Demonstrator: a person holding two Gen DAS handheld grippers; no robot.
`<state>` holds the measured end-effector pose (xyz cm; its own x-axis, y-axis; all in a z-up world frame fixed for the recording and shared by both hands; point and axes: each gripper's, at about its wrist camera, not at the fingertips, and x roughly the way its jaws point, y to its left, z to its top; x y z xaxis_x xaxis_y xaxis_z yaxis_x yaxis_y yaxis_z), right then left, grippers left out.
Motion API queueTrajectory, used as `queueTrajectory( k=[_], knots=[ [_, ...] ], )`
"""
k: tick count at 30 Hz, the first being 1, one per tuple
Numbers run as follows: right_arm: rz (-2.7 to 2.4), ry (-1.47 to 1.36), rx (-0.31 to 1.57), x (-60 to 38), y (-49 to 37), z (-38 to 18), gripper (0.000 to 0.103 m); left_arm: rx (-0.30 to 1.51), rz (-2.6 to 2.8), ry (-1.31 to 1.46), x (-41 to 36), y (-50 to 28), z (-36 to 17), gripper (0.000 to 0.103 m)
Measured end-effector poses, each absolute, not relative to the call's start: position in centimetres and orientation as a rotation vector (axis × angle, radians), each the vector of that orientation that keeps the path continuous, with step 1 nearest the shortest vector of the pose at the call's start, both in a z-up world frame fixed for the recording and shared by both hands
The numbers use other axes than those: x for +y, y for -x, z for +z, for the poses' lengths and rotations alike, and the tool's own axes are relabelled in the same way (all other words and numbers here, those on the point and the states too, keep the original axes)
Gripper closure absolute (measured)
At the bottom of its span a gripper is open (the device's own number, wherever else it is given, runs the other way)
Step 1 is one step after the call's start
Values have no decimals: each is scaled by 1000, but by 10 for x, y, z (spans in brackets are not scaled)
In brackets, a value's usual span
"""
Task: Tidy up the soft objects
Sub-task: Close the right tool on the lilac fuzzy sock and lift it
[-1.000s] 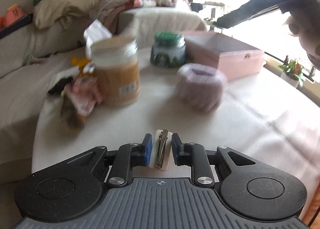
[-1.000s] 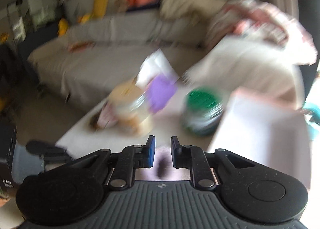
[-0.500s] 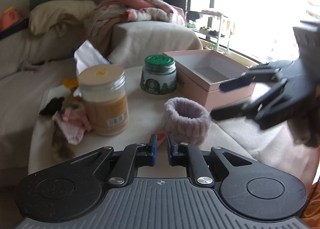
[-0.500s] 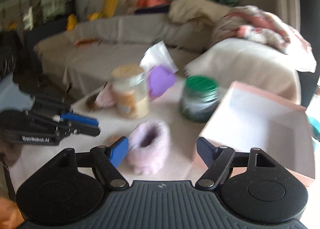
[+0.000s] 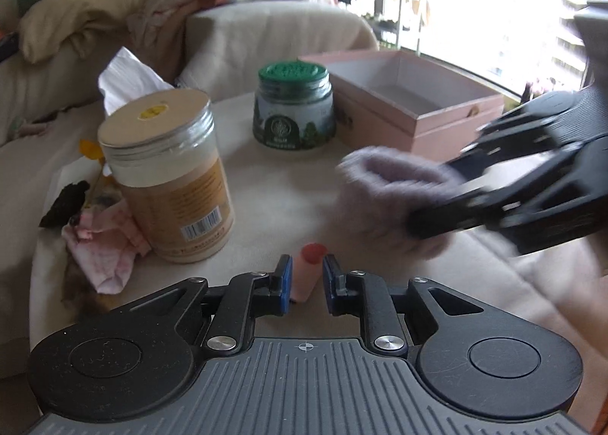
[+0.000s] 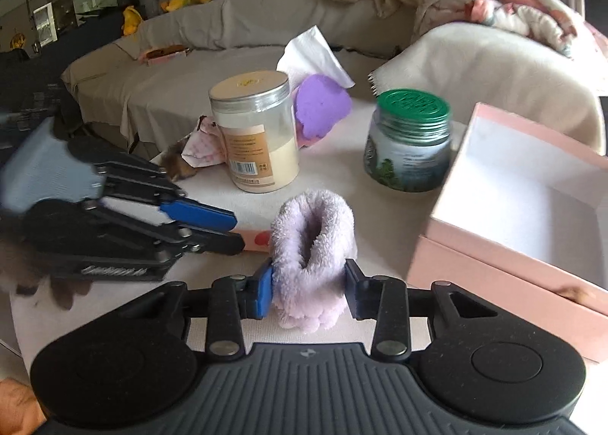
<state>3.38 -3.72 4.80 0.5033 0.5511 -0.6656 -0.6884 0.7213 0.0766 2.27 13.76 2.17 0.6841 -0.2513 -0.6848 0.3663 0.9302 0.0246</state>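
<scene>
A fluffy lilac scrunchie (image 6: 311, 256) sits between the fingers of my right gripper (image 6: 308, 288), which press on both its sides; it shows blurred in the left wrist view (image 5: 395, 184). My left gripper (image 5: 307, 285) stands narrowly open around a pink hair clip (image 5: 308, 275) with a red end lying on the table; the clip also shows in the right wrist view (image 6: 255, 236). An open pink box (image 6: 505, 241) stands to the right, its white inside bare. It also shows in the left wrist view (image 5: 448, 123).
A tall cream jar (image 5: 171, 176) and a green-lidded jar (image 5: 294, 108) stand mid-table. A pink cloth and dark items (image 5: 102, 241) lie at the table's left edge. A purple soft object (image 6: 321, 108) and tissue (image 6: 311, 55) sit behind the cream jar. A sofa with pillows lies beyond.
My right gripper came down and closed from wide open onto the lilac scrunchie. My left gripper opened slightly around the pink clip.
</scene>
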Motion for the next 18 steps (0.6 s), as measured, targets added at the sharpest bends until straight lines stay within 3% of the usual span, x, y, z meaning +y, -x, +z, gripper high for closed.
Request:
queueTrajectory(
  k=[13, 18],
  knots=[
    [684, 187, 681, -86, 3, 63, 66, 794, -310, -124, 138, -39, 15, 80],
    [652, 165, 664, -104, 16, 65, 66, 743, -297, -159, 128, -29, 12, 89]
  ],
)
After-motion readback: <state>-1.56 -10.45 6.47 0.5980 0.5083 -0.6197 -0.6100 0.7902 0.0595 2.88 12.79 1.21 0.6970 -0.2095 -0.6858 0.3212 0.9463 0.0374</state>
